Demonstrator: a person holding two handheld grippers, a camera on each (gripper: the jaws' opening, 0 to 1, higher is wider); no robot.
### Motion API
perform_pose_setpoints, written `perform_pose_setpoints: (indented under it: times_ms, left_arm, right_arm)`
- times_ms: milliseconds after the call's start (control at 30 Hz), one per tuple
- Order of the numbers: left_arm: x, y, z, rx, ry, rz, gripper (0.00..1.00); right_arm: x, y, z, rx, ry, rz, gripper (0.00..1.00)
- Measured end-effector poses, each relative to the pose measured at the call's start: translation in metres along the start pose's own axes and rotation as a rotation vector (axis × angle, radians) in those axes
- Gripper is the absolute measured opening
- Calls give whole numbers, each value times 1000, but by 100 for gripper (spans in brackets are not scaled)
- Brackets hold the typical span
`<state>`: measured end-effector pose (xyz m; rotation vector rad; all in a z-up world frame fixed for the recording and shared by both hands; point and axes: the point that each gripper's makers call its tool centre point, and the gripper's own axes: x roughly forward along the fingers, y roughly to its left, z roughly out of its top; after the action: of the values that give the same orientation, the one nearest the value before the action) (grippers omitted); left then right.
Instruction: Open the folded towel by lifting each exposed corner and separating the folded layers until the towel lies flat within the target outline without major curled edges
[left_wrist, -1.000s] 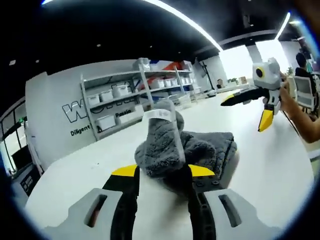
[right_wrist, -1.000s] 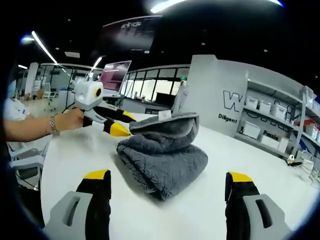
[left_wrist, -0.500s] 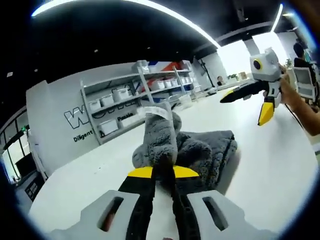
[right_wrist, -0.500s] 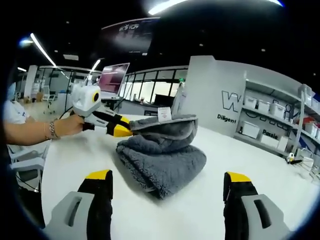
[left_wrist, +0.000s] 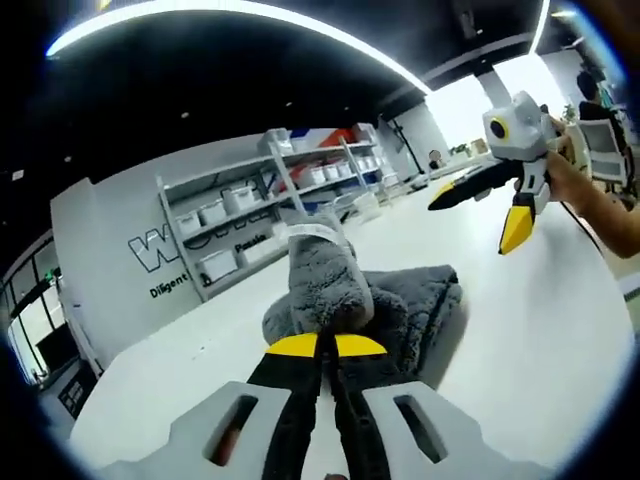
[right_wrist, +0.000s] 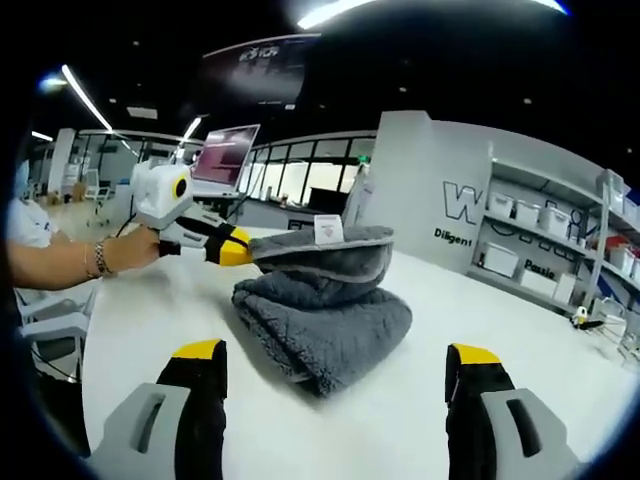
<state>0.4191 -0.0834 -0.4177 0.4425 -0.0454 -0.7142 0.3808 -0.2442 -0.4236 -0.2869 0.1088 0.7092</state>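
Observation:
A folded grey fluffy towel (right_wrist: 330, 320) lies on the white table (right_wrist: 400, 430). Its top layer (right_wrist: 325, 262) is raised at one corner, with a white label (right_wrist: 325, 230) standing up from it. My left gripper (left_wrist: 320, 346) is shut on that raised corner, and it also appears from the side as the left gripper (right_wrist: 236, 248) held by a hand. My right gripper (right_wrist: 337, 352) hovers open in front of the towel, apart from it. From the other side the right gripper (left_wrist: 480, 212) hangs above the table past the towel (left_wrist: 410, 300), jaws spread.
Metal shelves (left_wrist: 250, 215) with white bins stand behind the table against a grey wall. A person's wrist with a bracelet (right_wrist: 95, 262) holds the left gripper. Chairs (right_wrist: 40, 320) sit off the table's left edge. Bare table surface (left_wrist: 540, 330) stretches around the towel.
My left gripper's jaws closed from open onto the towel's raised corner and drew the top layer slightly up. The right gripper stayed open and nearly still.

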Motion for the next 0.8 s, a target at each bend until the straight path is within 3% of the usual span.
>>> perform_pose_setpoints:
  times_ms: [433,800]
  left_arm:
    - [-20,26,11,-5,-31,94,2]
    - [-42,59,7,-48,-40,168,2]
  right_arm:
    - [1,5,-2,-9,14,11,92]
    - [1,9,-5,-1,30,19,97]
